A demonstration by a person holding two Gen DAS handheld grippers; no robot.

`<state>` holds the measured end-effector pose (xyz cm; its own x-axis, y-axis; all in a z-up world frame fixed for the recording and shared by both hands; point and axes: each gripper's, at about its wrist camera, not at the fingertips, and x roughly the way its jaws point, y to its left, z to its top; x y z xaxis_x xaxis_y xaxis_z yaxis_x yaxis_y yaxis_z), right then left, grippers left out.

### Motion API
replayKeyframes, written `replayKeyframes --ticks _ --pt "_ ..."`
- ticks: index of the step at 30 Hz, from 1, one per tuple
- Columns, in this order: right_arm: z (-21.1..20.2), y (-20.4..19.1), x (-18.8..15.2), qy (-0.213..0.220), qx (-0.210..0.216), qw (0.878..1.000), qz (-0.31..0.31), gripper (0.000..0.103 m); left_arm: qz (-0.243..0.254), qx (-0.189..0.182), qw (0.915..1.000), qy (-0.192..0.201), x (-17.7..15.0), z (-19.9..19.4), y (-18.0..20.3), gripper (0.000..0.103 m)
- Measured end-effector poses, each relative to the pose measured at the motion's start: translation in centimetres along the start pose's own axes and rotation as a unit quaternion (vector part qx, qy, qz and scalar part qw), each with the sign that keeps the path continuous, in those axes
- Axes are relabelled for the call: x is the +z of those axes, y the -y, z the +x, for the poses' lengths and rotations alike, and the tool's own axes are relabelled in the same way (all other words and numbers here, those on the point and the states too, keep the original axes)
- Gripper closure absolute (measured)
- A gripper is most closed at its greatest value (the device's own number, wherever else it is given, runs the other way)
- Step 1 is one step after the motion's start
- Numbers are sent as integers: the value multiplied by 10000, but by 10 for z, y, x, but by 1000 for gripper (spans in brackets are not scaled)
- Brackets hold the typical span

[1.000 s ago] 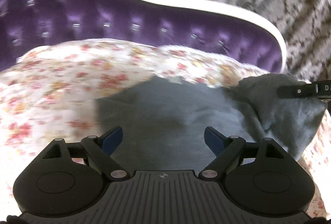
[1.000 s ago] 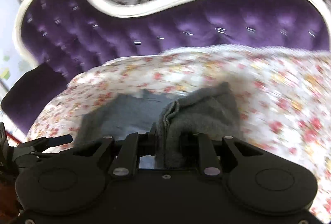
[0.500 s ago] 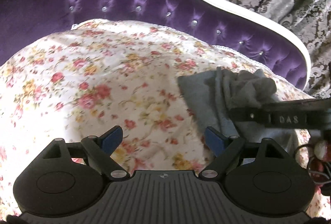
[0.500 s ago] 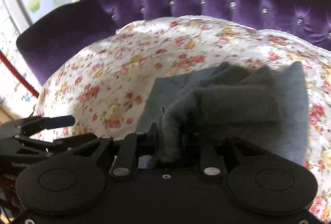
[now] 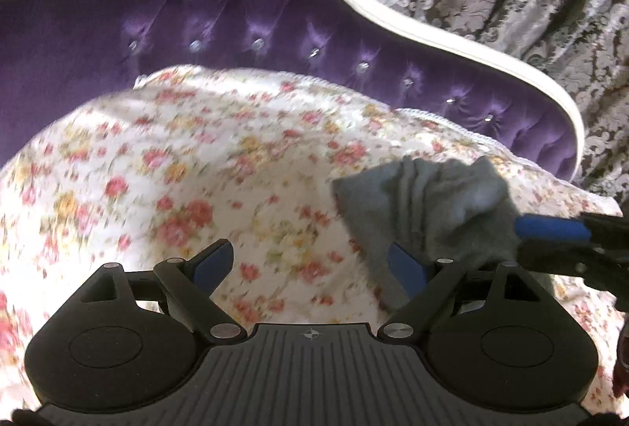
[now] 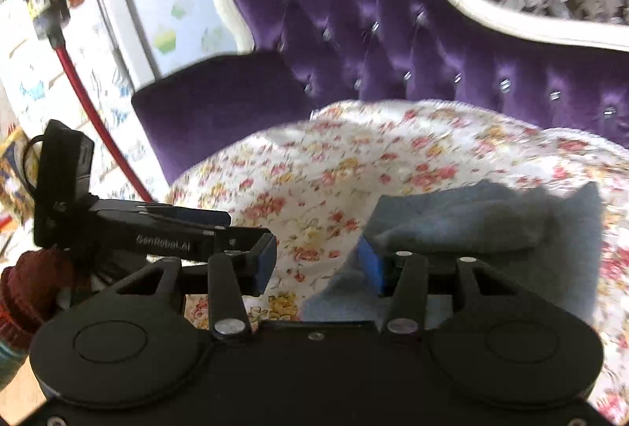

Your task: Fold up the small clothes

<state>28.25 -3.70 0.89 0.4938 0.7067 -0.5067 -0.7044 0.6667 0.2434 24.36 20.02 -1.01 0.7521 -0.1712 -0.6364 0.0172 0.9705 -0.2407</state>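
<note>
On the floral bedspread (image 5: 196, 166), grey garment (image 6: 483, 221) bunched, probably half-folded, just right of both hand-held grippers: left (image 5: 310, 263) wide open, right (image 6: 318, 265) wide open, nearer.

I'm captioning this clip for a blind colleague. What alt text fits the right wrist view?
The open right gripper hovers over a floral bedspread, with a bunched grey garment lying by its right finger and nothing between the fingers. The left gripper reaches in from the left, and a purple tufted headboard stands behind.
</note>
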Motion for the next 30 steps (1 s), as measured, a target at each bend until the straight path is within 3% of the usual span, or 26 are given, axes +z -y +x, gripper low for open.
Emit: replayKeyframes --ticks 7,13,18,22,27,30 --pt "-44 26 -26 402 -710 9964 228 45 982 -283 9946 174 24 8 60 16" --pt "-44 52 -50 358 -940 9930 622 45 2363 -279 9713 81 16 40 134 16" --pt "-36 59 -66 251 -962 9930 634 45 2765 -124 9608 -184 9 74 158 16" --pt "-38 63 -79 228 -923 9931 681 45 2796 289 9592 -292 14 99 154 17" --pt "-42 60 -84 279 -921 9935 615 45 1472 911 9840 -429 37 124 93 16" --pt "-45 57 -84 301 -928 9938 542 44 1024 1341 9840 -577 40 130 59 17"
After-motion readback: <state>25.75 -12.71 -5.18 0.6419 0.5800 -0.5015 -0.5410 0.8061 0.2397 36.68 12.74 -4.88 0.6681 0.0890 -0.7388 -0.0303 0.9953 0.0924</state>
